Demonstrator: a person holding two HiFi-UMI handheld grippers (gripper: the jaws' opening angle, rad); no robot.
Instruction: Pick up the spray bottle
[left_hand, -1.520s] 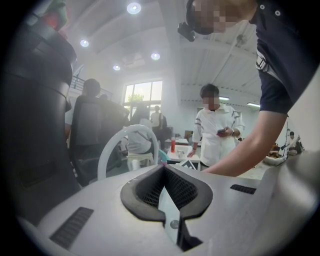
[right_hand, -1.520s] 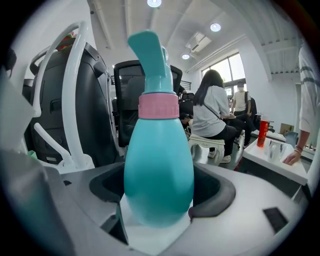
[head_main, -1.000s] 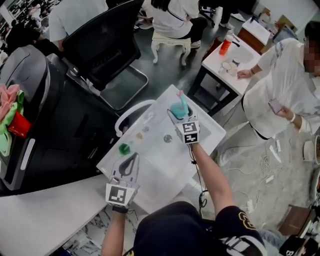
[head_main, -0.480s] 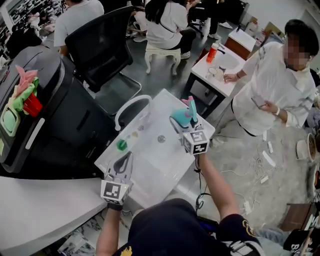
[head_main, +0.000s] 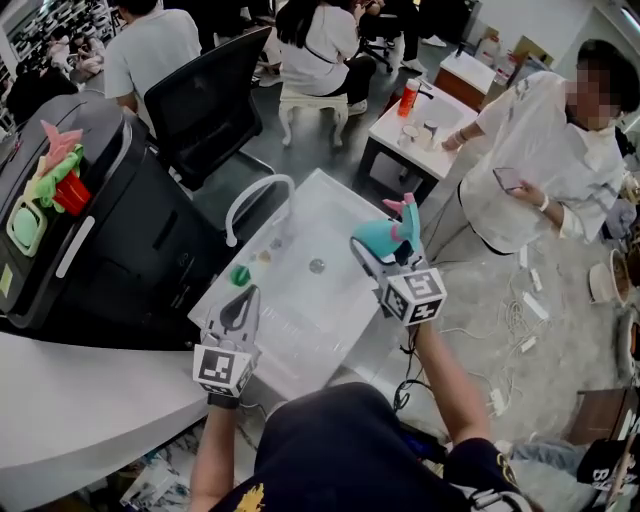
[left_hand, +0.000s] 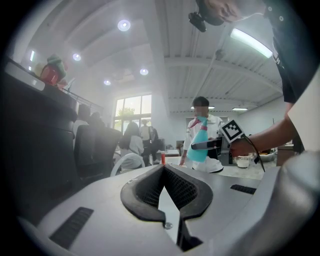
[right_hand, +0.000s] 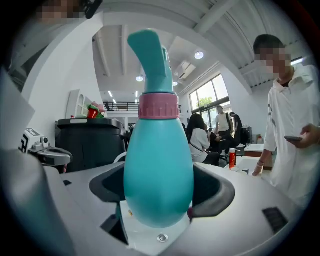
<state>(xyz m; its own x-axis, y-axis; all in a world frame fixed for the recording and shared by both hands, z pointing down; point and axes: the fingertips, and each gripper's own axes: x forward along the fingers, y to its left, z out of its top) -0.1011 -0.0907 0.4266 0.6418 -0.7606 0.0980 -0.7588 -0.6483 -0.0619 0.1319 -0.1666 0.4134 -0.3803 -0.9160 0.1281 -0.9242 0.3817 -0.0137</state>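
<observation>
The spray bottle (head_main: 383, 236) is teal with a pink collar and a teal trigger head. My right gripper (head_main: 376, 246) is shut on its belly and holds it upright in the air above the right edge of the white table (head_main: 300, 330). The bottle (right_hand: 158, 170) fills the right gripper view, pressed between the two dark pads (right_hand: 218, 192). My left gripper (head_main: 243, 298) hovers over the table's near left part, shut, with nothing in it. In the left gripper view the bottle (left_hand: 199, 145) shows ahead to the right in the right gripper (left_hand: 209, 145).
A small green object (head_main: 240, 274) and a small round piece (head_main: 317, 265) lie on the table. A white curved chair back (head_main: 255, 195) and a black office chair (head_main: 215, 100) stand beyond it, with a big black unit (head_main: 110, 230) at left. A person in white (head_main: 540, 150) stands at right.
My right gripper has lifted the spray bottle off the table and carried it up and to the right. My left gripper has risen a little, still shut.
</observation>
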